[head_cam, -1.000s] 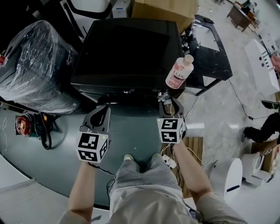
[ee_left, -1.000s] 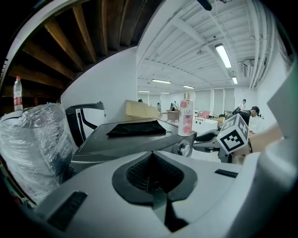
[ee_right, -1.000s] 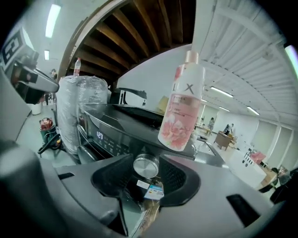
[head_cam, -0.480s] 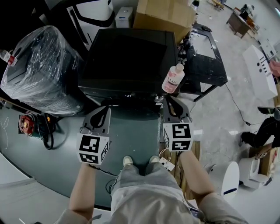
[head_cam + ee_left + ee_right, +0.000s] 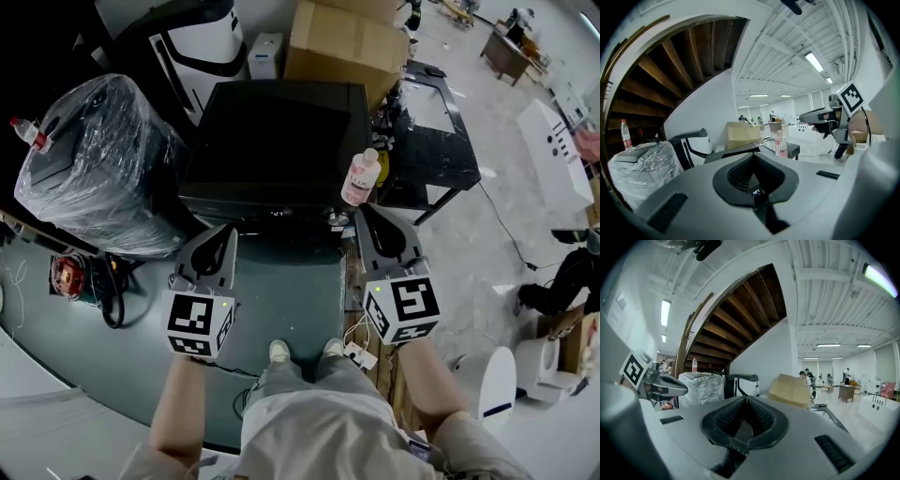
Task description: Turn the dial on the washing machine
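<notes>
Nearest us, our left gripper (image 5: pixel 228 232) has its jaws pressed together on nothing. Our right gripper (image 5: pixel 366 216) has just been closing and its jaws meet, with nothing between them. Just left of the right tips sits the small silver dial (image 5: pixel 336 219), on the front edge of the black washing machine (image 5: pixel 272 131). A pink bottle (image 5: pixel 359 178) stands on its right front corner, and a cardboard box (image 5: pixel 342 37) lies beyond.

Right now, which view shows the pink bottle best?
Head view: the pink bottle stands whole and unobstructed by the washing machine's near right corner. Left gripper view shows it small, far off. Right gripper view doesn't show it.
</notes>
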A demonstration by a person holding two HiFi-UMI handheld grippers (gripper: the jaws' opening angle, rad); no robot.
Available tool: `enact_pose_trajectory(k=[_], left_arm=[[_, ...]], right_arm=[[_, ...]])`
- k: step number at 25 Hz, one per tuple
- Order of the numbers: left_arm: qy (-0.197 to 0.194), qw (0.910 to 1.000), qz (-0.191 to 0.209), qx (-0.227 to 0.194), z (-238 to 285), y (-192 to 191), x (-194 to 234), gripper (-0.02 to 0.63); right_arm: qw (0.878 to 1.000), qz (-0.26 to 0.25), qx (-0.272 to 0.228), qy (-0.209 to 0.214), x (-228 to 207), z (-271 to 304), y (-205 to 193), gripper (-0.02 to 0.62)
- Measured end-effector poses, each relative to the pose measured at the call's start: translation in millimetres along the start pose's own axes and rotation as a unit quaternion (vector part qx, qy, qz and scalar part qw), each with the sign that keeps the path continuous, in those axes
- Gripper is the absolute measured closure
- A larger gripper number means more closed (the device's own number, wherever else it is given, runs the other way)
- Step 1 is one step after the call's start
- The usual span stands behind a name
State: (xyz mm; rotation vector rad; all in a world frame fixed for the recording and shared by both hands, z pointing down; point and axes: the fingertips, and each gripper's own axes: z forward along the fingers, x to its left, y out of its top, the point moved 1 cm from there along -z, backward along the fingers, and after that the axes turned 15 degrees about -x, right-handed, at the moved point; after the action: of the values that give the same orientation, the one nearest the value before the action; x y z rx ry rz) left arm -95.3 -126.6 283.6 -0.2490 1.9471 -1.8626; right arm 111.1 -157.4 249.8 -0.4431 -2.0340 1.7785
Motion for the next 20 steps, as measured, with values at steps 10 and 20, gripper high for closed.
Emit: enact_pose_trajectory(k=[10,20], left_arm=[[-0.005,0.9957,0.084,-0.039,-19,64,-6,0.588],[0.015,0.9949,0.064,-0.077,-40,106,-15,0.588]], right_arm=[[0.999,0.007,-0.03,0.033,17,-23,59,0.565],[0.997,0.0,-0.049,0.055,39,-46,88,0.566]])
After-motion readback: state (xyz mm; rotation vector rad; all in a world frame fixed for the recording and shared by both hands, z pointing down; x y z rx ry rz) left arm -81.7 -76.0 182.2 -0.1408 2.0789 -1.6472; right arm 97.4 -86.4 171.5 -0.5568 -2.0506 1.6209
